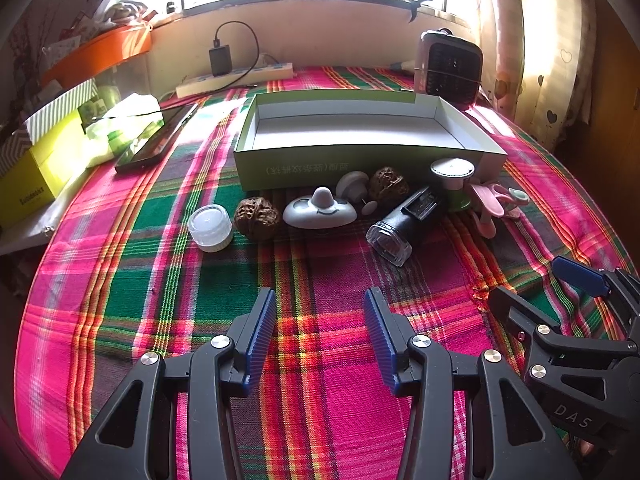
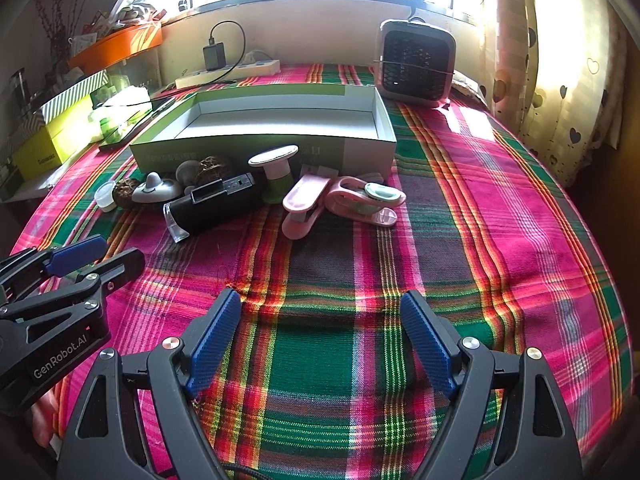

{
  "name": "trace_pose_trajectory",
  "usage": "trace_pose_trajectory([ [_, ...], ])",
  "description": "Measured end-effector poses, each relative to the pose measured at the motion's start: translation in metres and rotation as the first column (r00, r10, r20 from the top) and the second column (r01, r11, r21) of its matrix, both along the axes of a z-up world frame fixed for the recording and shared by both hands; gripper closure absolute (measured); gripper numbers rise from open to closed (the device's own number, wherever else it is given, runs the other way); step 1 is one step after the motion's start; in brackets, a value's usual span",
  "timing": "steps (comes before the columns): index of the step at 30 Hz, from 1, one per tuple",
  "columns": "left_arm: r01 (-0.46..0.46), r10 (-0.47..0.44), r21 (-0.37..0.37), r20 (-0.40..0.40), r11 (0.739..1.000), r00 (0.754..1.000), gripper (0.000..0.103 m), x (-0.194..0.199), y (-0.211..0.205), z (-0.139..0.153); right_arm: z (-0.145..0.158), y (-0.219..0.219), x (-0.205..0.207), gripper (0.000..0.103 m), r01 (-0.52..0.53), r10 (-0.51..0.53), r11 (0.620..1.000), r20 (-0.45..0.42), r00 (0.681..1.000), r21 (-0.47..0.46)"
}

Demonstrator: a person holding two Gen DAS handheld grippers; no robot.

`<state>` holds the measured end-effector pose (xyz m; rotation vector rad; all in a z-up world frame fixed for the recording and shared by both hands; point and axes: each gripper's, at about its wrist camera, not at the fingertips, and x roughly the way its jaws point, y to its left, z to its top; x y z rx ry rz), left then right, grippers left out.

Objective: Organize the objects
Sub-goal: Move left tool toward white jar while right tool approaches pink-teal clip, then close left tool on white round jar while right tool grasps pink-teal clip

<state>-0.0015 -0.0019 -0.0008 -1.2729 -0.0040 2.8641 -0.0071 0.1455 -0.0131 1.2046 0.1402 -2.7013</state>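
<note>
We hold our left gripper (image 1: 320,336) low over the plaid-covered table (image 1: 328,420), fingers apart and gripping nothing. Ahead, left to right, lie a small white jar (image 1: 210,227), a walnut (image 1: 256,218), a grey dome piece (image 1: 319,211), a black device (image 1: 404,222) and a pink clip (image 2: 306,204), all just before the open green box (image 1: 360,156). Our right gripper (image 2: 320,336) hovers alongside, fingers likewise spread.

Left gripper (image 1: 320,340) jaws apart, right gripper (image 2: 320,344) likewise
</note>
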Motion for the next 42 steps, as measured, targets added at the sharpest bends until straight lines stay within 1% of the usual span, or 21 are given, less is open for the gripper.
trace_pose_trajectory([
  [13,0.007,-0.007,-0.001,0.011,1.000,1.000,0.059,0.001,0.002,-0.003,-0.001,-0.001,-0.001,0.021,-0.021,0.021,1.000,0.009,1.000,-0.002],
  [19,0.044,-0.044,0.019,0.037,0.999,0.998,0.059,-0.001,-0.004,0.000,0.000,0.004,-0.003,0.021,-0.042,0.043,0.999,0.011,0.999,-0.024],
  [21,0.033,-0.033,0.003,0.034,0.999,0.999,0.059,-0.001,-0.005,0.001,0.001,0.004,-0.004,0.021,-0.044,0.045,0.999,0.015,0.999,-0.023],
  [22,0.029,-0.029,0.007,0.033,1.000,0.999,0.059,-0.001,-0.008,0.001,0.001,0.004,-0.005,0.021,-0.044,0.045,0.999,0.017,0.999,-0.023],
  [26,0.003,-0.005,0.061,0.032,0.998,0.999,0.059,-0.003,-0.025,0.006,0.003,0.008,-0.011,0.021,-0.033,0.035,0.998,0.030,0.999,-0.053],
  [28,-0.017,0.015,0.062,0.025,0.998,1.000,0.059,-0.004,-0.032,0.008,0.005,0.009,-0.015,0.022,-0.029,0.030,0.998,0.026,0.999,-0.053],
  [30,-0.033,0.032,0.070,0.016,0.997,0.999,0.059,-0.005,-0.041,0.010,0.008,0.013,-0.018,0.026,-0.023,0.024,0.999,0.013,1.000,-0.046],
  [34,-0.057,0.057,0.081,0.004,0.995,0.998,0.059,-0.008,-0.056,0.014,0.015,0.027,-0.025,0.026,0.009,-0.010,0.998,-0.013,1.000,-0.060],
  [36,-0.071,0.071,0.085,0.007,0.994,0.997,0.059,-0.011,-0.063,0.014,0.018,0.033,-0.029,0.026,0.021,-0.022,0.999,-0.034,0.999,-0.048],
  [38,-0.081,0.080,0.092,0.011,0.992,0.997,0.059,-0.014,-0.070,0.013,0.019,0.039,-0.036,0.026,0.026,-0.027,0.999,-0.030,0.999,-0.038],
  [42,-0.067,0.066,0.115,0.015,0.991,0.998,0.059,-0.019,-0.075,0.014,0.019,0.039,-0.048,0.026,0.000,0.000,1.000,-0.028,1.000,-0.007],
])
